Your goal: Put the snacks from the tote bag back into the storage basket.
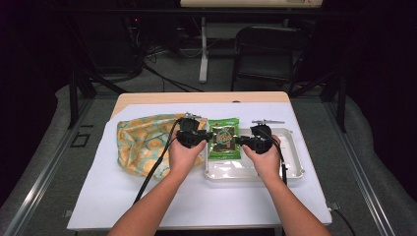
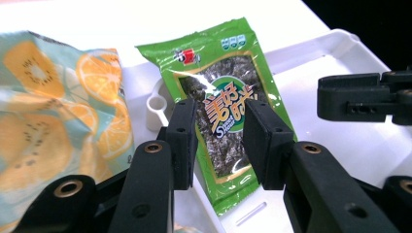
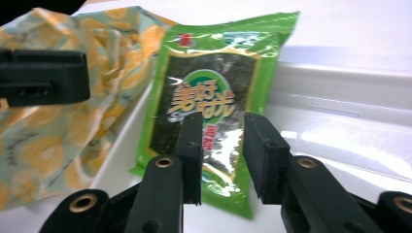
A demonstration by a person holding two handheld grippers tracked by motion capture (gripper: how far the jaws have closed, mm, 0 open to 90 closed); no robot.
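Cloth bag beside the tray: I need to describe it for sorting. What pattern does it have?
The bag has orange and kiwi slices printed on pale teal, clearest in the left gripper view.

We read print on one thing, the green packet [image 2: 221, 111]. Large orange-yellow Chinese characters sit on its round centre badge; we make them out as 美好时光. Below them runs a small Latin word starting with "S"; the rest is too blurred. A small red logo and three small round marks sit near the top edge, unreadable.
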